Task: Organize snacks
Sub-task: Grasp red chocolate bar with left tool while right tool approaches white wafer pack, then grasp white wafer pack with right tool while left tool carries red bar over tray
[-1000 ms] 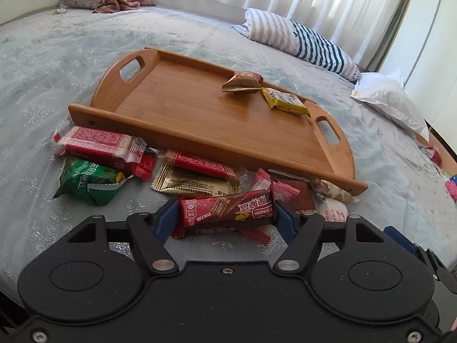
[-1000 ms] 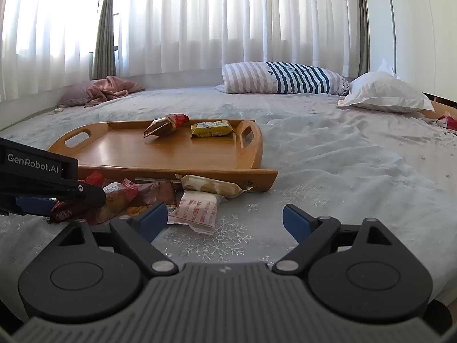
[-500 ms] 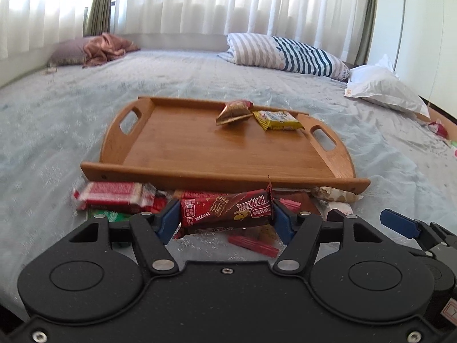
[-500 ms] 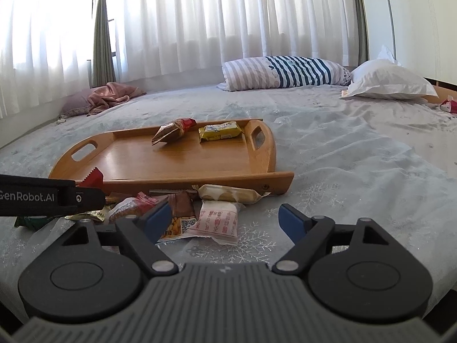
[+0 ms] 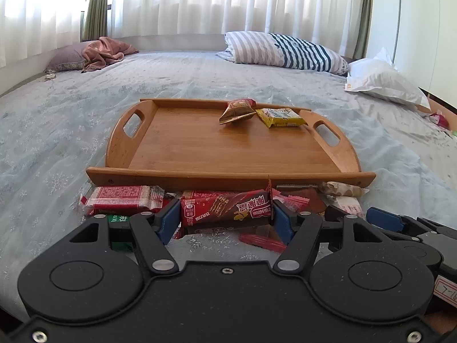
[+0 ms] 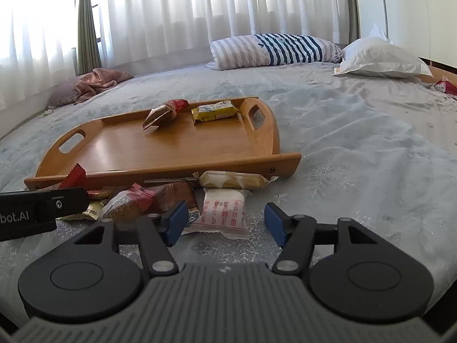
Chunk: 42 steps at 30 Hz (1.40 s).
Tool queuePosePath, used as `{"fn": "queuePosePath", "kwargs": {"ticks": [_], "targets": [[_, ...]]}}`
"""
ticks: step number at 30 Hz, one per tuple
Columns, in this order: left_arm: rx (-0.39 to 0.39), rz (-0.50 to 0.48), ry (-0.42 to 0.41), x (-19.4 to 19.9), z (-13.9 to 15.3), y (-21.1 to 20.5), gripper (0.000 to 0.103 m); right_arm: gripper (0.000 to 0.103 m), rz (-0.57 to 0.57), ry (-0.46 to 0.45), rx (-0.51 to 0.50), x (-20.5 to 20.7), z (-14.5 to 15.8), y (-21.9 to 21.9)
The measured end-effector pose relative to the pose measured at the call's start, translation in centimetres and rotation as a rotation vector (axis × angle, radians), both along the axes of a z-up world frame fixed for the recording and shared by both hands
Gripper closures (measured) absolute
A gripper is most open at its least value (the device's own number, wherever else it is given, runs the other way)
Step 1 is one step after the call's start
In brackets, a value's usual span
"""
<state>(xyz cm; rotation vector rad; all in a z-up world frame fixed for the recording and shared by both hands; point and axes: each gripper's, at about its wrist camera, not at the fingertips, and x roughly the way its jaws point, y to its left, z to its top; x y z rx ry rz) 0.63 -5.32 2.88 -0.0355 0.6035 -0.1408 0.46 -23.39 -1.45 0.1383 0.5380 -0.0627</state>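
My left gripper (image 5: 225, 220) is shut on a dark red wafer bar (image 5: 228, 207) and holds it above the bed, in front of the wooden tray (image 5: 228, 154). The tray holds a brown-red packet (image 5: 237, 111) and a yellow packet (image 5: 281, 117) at its far right. Several snacks lie on the bed before the tray, among them a red pack (image 5: 120, 200). My right gripper (image 6: 225, 224) is open and empty, low over a white packet with red print (image 6: 224, 208). A cream biscuit pack (image 6: 231, 180) lies by the tray's edge (image 6: 171, 171).
The bed (image 6: 357, 148) has a pale blue cover. A striped pillow (image 5: 282, 50) and a white pillow (image 5: 382, 81) lie at the back right. A pink cloth (image 5: 102, 51) lies at the back left. Curtains hang behind.
My left gripper has risen with the wafer bar and tilted level toward the tray. My right gripper has moved closer to the snack pile, over the white packet.
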Motion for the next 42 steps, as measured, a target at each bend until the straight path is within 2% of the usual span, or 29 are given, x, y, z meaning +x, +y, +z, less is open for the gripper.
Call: {"fn": "queuePosePath", "kwargs": {"ticks": [4,11,17,24,28,32,42], "targets": [[0.005,-0.001,0.001,0.1,0.0,0.1,0.038,0.041,-0.002,-0.004,0.004,0.2,0.2,0.2],[0.013,-0.009,0.004,0.4,-0.2,0.2,0.038,0.061,-0.005,0.006,0.006,0.2,0.4,0.2],[0.017,-0.012,0.002,0.7,-0.1,0.1,0.038,0.069,0.008,-0.007,-0.016,-0.4,0.8,0.3],[0.018,-0.013,-0.004,1.2,0.3,0.1,0.038,0.069,0.027,-0.022,-0.039,-1.4,1.6,0.2],[0.044,-0.028,0.024,2.2,0.5,-0.1,0.038,0.069,0.023,-0.038,-0.043,-1.9,2.3,0.0],[0.069,-0.035,0.009,3.2,1.2,-0.3,0.038,0.069,0.016,-0.064,-0.044,-2.1,3.2,-0.3],[0.000,-0.078,0.036,7.6,3.4,-0.2,0.038,0.069,0.015,-0.131,-0.048,-0.4,4.8,-1.2]]}}
